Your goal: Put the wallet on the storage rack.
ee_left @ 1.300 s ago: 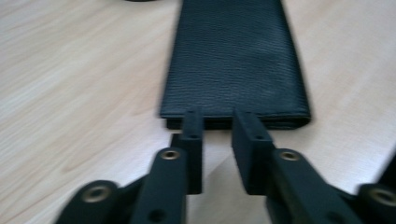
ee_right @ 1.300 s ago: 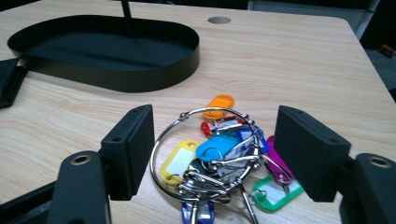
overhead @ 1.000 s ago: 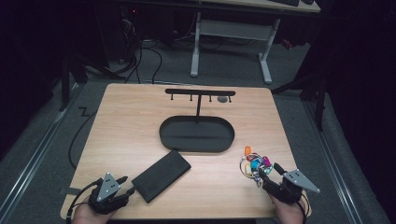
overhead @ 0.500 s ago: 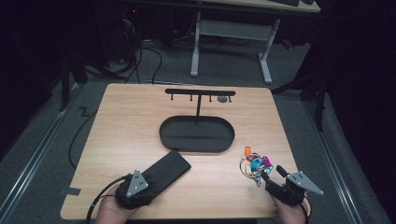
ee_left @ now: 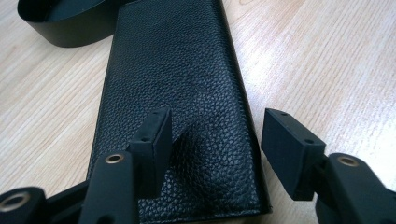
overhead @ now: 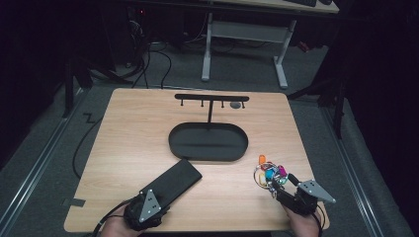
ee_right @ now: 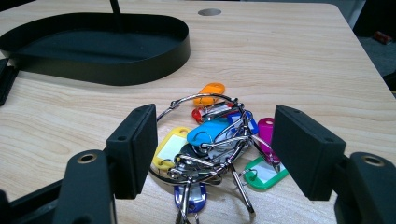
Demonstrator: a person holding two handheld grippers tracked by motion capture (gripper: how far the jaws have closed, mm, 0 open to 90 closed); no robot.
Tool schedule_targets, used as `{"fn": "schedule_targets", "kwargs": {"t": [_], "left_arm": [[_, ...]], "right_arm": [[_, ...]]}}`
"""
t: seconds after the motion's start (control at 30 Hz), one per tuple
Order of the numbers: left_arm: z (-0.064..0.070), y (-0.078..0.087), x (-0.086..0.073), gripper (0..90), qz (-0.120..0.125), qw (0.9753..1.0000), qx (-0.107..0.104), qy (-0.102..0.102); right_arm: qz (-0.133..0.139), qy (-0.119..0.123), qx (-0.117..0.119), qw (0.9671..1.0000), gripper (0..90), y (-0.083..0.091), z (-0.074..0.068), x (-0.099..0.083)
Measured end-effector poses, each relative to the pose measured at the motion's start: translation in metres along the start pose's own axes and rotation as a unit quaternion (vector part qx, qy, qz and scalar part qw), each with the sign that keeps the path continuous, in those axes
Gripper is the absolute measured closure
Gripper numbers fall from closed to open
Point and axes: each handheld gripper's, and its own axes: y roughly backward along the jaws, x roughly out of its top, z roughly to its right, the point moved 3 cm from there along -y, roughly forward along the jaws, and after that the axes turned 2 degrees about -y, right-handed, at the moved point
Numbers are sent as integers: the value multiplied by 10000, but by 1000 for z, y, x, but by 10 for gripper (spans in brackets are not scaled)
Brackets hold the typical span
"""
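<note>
The wallet [ee_left: 177, 93] lies flat on the counter [overhead: 128, 133] just left of the tray [overhead: 208, 141]; the left gripper [ee_left: 215, 137] hovers over its near end, fingers spread. Right of the tray, the right gripper [ee_right: 215, 149] straddles the keys [ee_right: 212, 144], fingers spread.

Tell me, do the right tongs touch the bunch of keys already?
Apart. In the right gripper view the right tongs stand open around the bunch of keys, with bare table showing beside each jaw.
</note>
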Motion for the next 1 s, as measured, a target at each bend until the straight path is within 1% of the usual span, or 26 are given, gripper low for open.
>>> {"fn": "schedule_targets", "kwargs": {"t": [0.03,0.07,0.1,0.13,0.17,0.23,0.3,0.47,0.57,0.67,0.7,0.77,0.83,0.87,0.93,1.0], "left_arm": [[0,0,0,440,1,9999,62,-79],[2,-1,0,442,-72,9997,110,-195],[6,-2,0,448,-125,9989,228,-379],[9,-2,0,446,-132,9980,344,-519],[10,-2,0,461,-132,9976,390,-558],[10,-2,0,476,-120,9976,404,-542],[9,-2,-1,484,-87,9979,362,-530],[9,-2,-2,522,-73,9977,337,-587],[10,-1,-2,575,-54,9975,322,-632],[8,0,-3,601,10,9979,253,-604],[7,1,-4,621,21,9977,248,-624],[7,2,-4,644,49,9977,250,-631],[8,2,-4,683,46,9970,303,-712],[9,2,-4,683,45,9969,308,-723],[8,3,-4,695,64,9974,275,-668],[7,3,-4,715,140,9978,236,-599]], "right_arm": [[-6,-9,13,10000,321,0,0,0],[-2,-12,22,10000,322,0,0,0],[3,-17,15,10000,322,0,0,0],[2,-14,14,10000,322,0,0,0],[2,-16,17,10000,323,0,0,0],[0,-22,27,10000,323,0,0,0],[-12,-19,30,10000,323,0,0,0],[-9,-18,32,10000,323,0,0,0],[5,-30,41,10000,323,0,0,0],[-8,-46,43,10000,323,0,1,-1],[-7,-49,44,10000,323,0,1,-1],[-6,-62,47,10000,324,0,1,-1],[3,-61,61,10000,324,0,0,0],[3,-61,61,10000,324,0,0,0],[2,-54,57,10000,324,0,0,0],[-4,-50,62,10000,325,0,0,0]]}}
